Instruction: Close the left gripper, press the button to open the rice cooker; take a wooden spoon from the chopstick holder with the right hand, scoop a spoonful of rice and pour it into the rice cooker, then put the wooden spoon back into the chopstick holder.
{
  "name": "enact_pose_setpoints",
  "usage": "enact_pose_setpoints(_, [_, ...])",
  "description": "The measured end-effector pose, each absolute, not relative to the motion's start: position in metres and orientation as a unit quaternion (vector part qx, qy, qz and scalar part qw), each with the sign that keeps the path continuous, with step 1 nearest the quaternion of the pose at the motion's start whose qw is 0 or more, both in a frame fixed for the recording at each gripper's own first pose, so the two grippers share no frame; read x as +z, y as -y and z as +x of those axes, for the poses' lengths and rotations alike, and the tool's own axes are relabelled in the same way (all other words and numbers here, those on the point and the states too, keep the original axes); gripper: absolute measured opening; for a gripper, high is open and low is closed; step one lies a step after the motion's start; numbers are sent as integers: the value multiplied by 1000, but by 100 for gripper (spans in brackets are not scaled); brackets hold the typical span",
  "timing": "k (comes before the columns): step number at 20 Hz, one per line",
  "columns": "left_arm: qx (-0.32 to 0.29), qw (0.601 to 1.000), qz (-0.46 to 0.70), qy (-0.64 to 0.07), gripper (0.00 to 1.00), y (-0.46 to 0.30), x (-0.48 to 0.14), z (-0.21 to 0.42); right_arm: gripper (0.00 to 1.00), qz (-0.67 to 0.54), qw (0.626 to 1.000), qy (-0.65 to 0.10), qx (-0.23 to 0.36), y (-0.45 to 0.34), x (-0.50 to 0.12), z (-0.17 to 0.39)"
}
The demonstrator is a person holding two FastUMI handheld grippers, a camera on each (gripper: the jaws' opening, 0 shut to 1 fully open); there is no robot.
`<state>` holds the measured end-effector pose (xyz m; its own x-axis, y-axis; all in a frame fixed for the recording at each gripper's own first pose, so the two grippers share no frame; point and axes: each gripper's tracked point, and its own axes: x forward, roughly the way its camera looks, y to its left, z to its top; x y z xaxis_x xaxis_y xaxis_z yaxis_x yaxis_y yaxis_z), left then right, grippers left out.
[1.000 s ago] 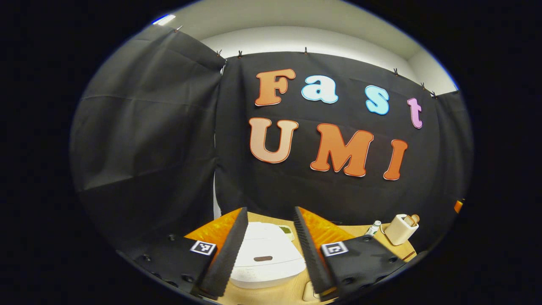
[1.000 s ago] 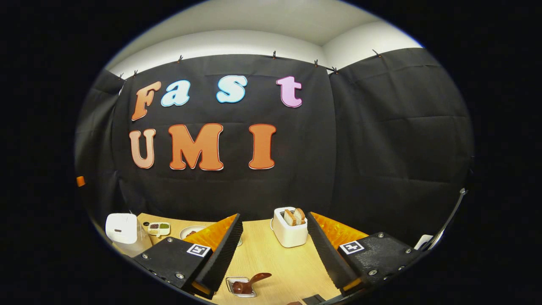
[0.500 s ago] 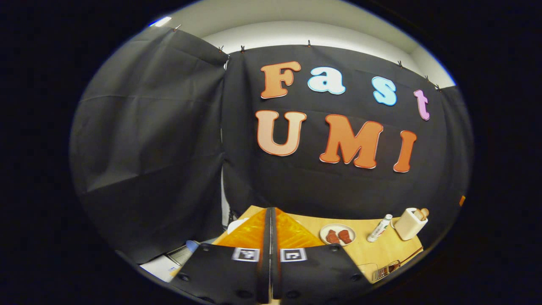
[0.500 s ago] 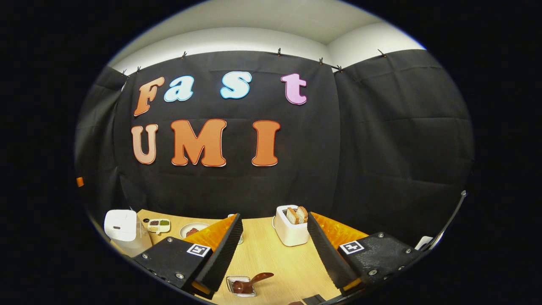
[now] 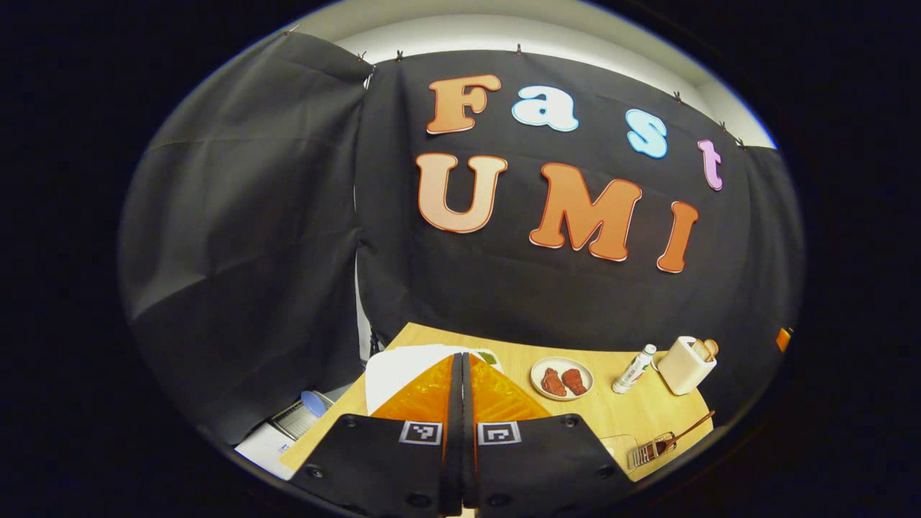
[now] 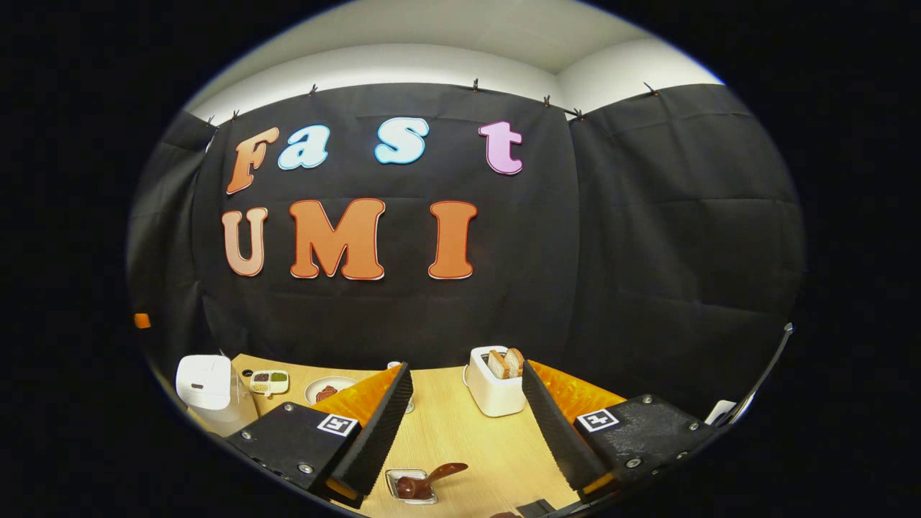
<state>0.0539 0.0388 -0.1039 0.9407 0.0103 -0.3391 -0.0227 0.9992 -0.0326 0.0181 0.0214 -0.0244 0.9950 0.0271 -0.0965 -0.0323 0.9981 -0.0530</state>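
My left gripper (image 5: 460, 357) is shut, its two fingers pressed flat together with nothing between them. The white rice cooker (image 5: 394, 373) lies just beyond its tips, mostly hidden behind the fingers. In the right gripper view the rice cooker (image 6: 205, 381) stands at the far left of the wooden table (image 6: 460, 432). My right gripper (image 6: 466, 368) hangs open and empty above the table's near side. Below and between its fingers a small clear dish (image 6: 411, 488) holds a dark brown spoon (image 6: 439, 473). The same dish with its spoon (image 5: 653, 449) appears at the lower right of the left gripper view.
A white toaster (image 6: 495, 385) with bread slices stands mid-table, close to the right gripper's tips. A plate of meat (image 5: 561, 378), a small bottle (image 5: 633, 368) and a compartment tray (image 6: 270, 382) sit along the back. Papers (image 5: 288, 432) lie off the table's left edge.
The left gripper went from open around the rice cooker to shut, and its view now looks farther down over the table. The right gripper has barely moved.
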Motion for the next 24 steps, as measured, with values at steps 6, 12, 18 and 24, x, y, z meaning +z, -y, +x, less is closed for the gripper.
enact_pose_setpoints(6, [0, 974, -19, -225, 5, -40, -150, 76, 95, -28, 998, -52, 10, -22, -28, 20])
enact_pose_setpoints(12, [-4, 962, -35, -272, 5, -42, -207, 102, 95, -31, 998, -58, 5, -20, -31, 19])
enact_pose_setpoints(18, [0, 951, -48, -305, 5, -54, -241, 121, 95, -36, 998, -60, -7, -13, -31, 17])
enact_pose_setpoints(24, [-7, 942, -42, -333, 5, -49, -268, 116, 95, -36, 997, -66, -10, -12, -35, 16])
